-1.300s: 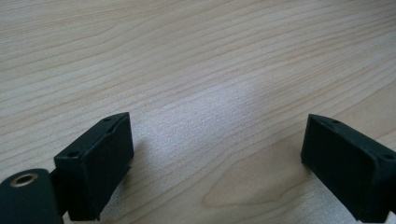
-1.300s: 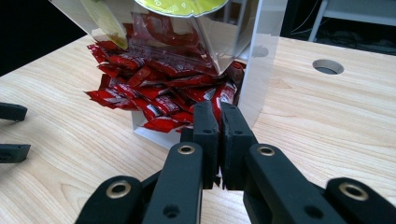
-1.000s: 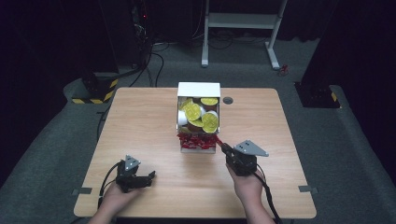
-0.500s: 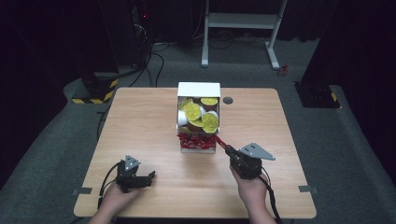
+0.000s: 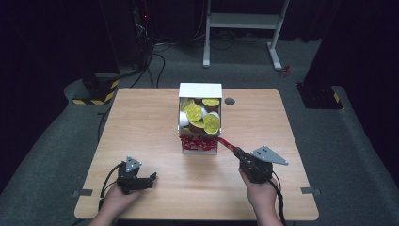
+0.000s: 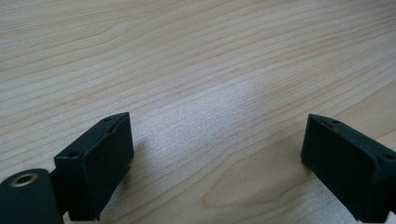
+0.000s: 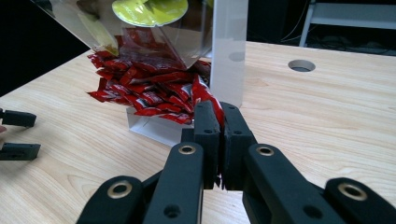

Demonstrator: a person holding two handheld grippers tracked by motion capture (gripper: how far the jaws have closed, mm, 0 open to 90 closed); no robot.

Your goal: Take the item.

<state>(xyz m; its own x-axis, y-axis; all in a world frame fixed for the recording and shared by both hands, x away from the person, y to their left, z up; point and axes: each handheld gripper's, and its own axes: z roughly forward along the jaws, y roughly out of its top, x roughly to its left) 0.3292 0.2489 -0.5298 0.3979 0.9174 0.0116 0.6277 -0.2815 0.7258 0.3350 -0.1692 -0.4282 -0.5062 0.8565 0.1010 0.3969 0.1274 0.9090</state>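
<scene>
The big wooden desk is the largest thing here; it has a small round hole near its far edge, at about 1 o'clock from the box. A clear box with a white back stands in the middle of the desk, a bit toward 12 o'clock; its top part holds little cups with yellow lids, and its bottom part holds a heap of red packets that spills out of the open front.

The left hand rests on the desk at 7 o'clock from the box, well apart from it; it holds the left tool, which lies low on the wood; in the left gripper view its two black jaws stand wide apart with only bare desk between them.

The right hand is at 5 o'clock from the box; the right tool points up toward 11 o'clock, at the box's front corner; its jaws are squeezed tight on one red packet; in the right gripper view the red packet sticks out above the closed jaws, just beside the heap and the box's white side wall; the packet's far end looks close to the heap, but I cannot tell if it touches.
</scene>
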